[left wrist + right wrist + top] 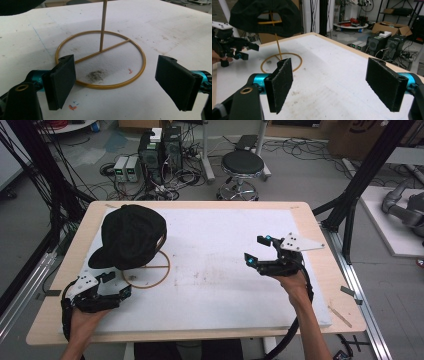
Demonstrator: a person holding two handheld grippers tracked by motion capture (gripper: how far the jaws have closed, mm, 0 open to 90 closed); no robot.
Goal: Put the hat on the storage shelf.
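A black cap (131,236) hangs on a gold wire stand whose ring base (150,270) lies on the white table top (225,265) at the left. In the left gripper view the ring base (100,58) and its upright rod (103,25) sit just beyond the wide-apart pads. My left gripper (116,284) is open, low by the ring's near-left side, holding nothing. My right gripper (256,249) is open over the right half of the table, empty. In the right gripper view the cap (265,13) tops the stand, with the left gripper (239,48) beside it.
A wooden table edge (200,332) frames the white sheet. Behind the table stand a black stool (242,165), computer boxes (160,150) and tangled cables on the floor. Black frame posts (360,180) rise at the right.
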